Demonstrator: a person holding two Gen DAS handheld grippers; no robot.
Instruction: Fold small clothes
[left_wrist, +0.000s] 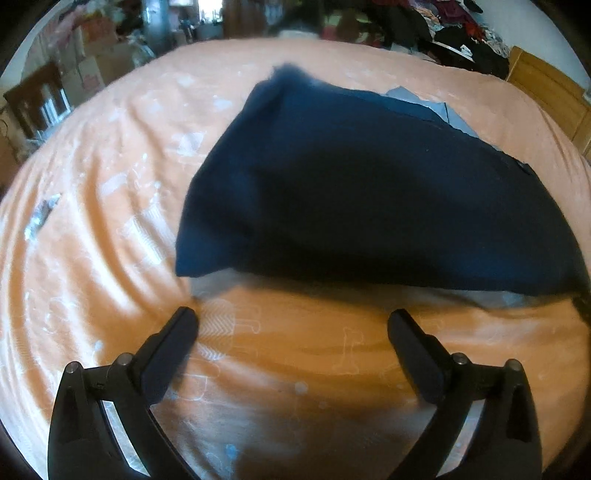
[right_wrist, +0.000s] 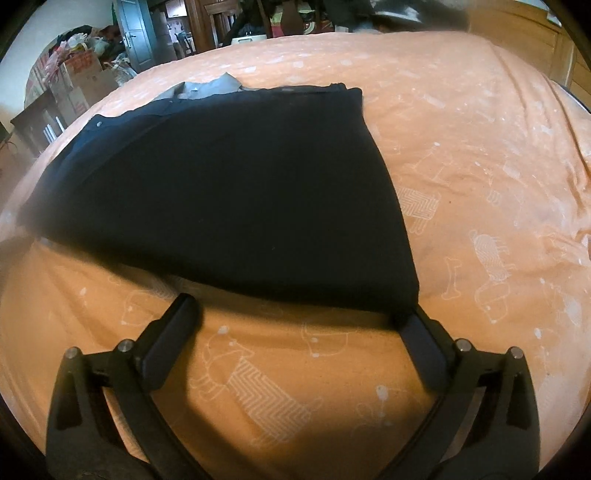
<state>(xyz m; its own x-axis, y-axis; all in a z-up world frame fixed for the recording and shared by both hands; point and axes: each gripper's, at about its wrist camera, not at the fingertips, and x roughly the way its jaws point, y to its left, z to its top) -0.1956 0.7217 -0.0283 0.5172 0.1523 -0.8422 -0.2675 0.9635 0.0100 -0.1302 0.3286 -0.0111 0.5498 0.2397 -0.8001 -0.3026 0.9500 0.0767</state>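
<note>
Bed (right_wrist: 461, 155), covered in an orange sheet (left_wrist: 110, 184) printed with pale animal outlines, is filling both views. Left gripper (left_wrist: 293, 321): jaws are standing wide apart, holding nothing, hovering over bare sheet just short of the garment. Right gripper (right_wrist: 297, 308): jaws are likewise standing wide apart; its right finger is meeting the garment's near corner, though no clamping is showing. Dark navy garment (right_wrist: 229, 192) is lying folded on the bed, mid-sheet, ahead of both grippers. Grey cloth (right_wrist: 210, 86) is peeking out from under its far edge. Cardboard boxes (right_wrist: 79, 86) and piled clothing (left_wrist: 454, 26) are crowding the room beyond.
</note>
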